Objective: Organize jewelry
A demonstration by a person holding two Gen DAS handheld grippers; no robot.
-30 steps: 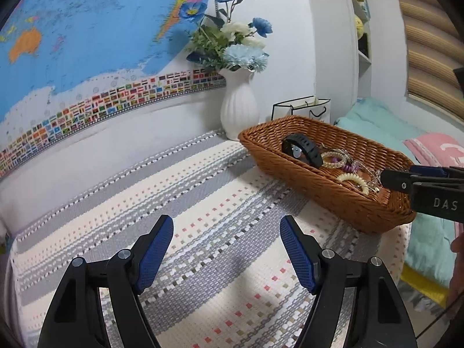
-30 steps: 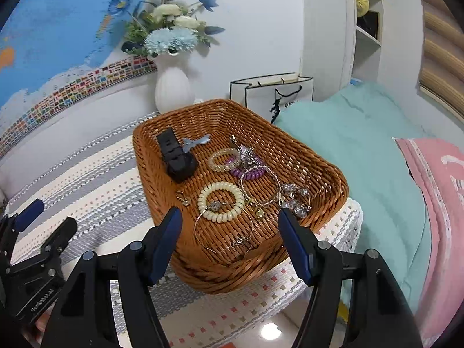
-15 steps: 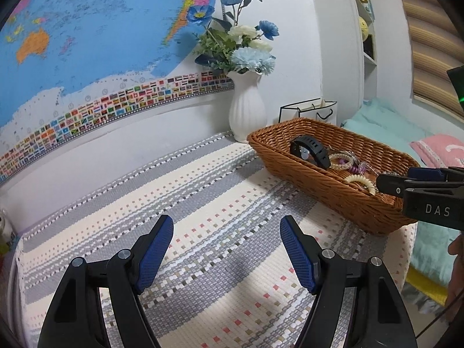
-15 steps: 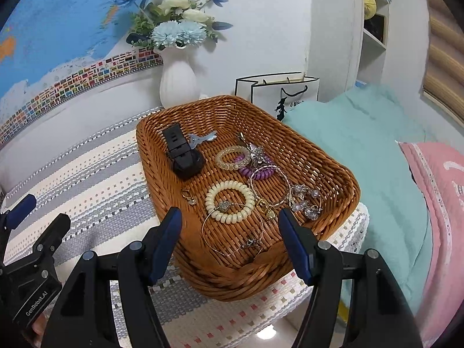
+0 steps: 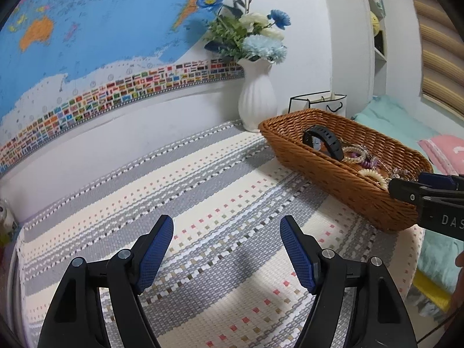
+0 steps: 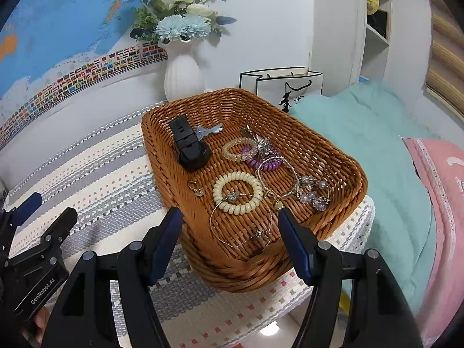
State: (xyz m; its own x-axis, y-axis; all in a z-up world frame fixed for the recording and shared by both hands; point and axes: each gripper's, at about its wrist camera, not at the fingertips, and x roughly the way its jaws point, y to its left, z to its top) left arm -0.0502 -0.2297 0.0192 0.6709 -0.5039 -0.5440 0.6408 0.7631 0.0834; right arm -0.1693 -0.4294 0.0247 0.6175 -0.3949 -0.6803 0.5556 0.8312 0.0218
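A brown wicker basket sits at the table's right end. Inside lie a black watch, a cream coil bracelet, a clear beaded bracelet, a purple coil tie, a thin hoop, small charms and a crystal chain. My right gripper hovers open over the basket's near edge, nothing between its blue pads. My left gripper stands open over the striped tablecloth, left of the basket, empty.
A white vase of blue and white flowers stands against the wall behind the basket. A white paper bag is behind it. A world map covers the wall. A teal bed with a pink pillow lies right of the table.
Both views have tilted slightly, so the basket and vase sit a little higher and farther in frame. Both grippers stay open and nothing in the basket has moved.
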